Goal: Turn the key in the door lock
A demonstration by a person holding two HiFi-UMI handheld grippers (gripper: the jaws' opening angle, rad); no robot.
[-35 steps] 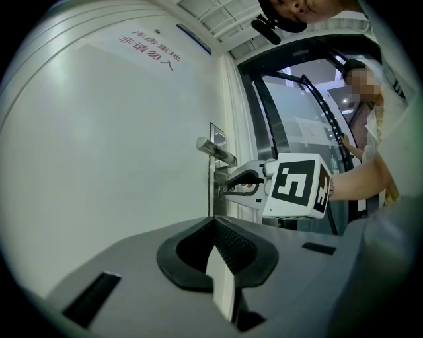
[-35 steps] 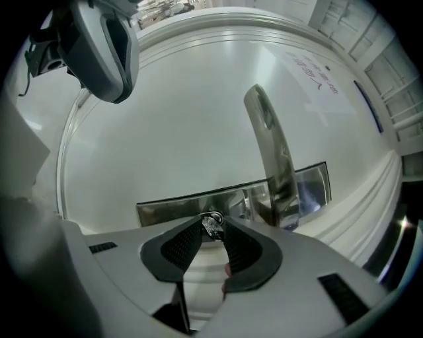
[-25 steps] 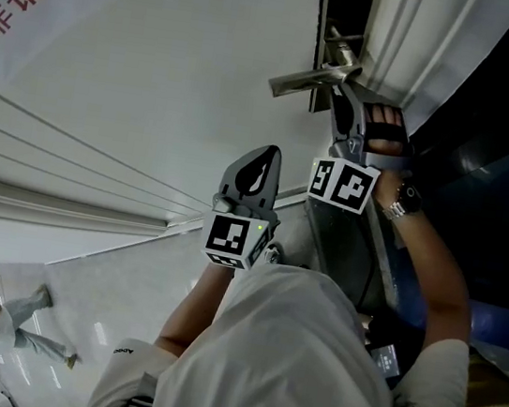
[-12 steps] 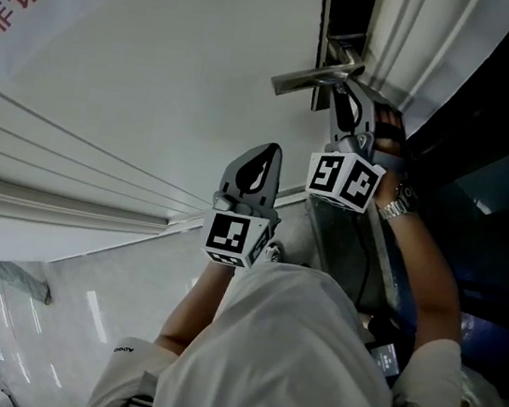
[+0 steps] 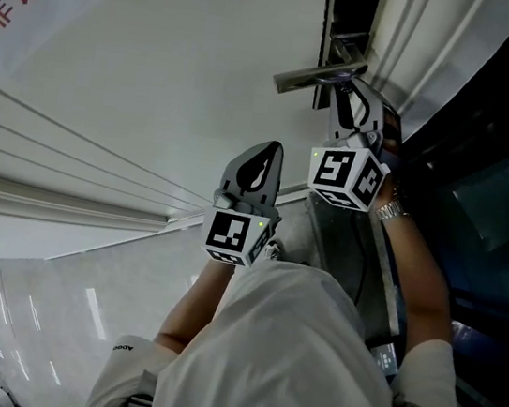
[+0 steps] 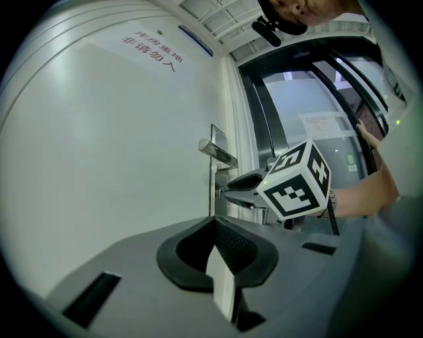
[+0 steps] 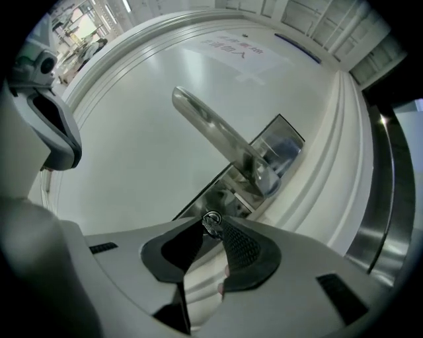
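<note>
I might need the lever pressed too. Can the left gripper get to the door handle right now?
Probably yes. The left gripper is empty, jaws together, with open space between it and the door handle. The right gripper, closed on the key, is off that path.

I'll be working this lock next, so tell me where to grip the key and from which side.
Grip the key by its exposed head, the only part standing out of the lock plate. Come straight at the door, under the lever handle, a jaw on each broad face.
</note>
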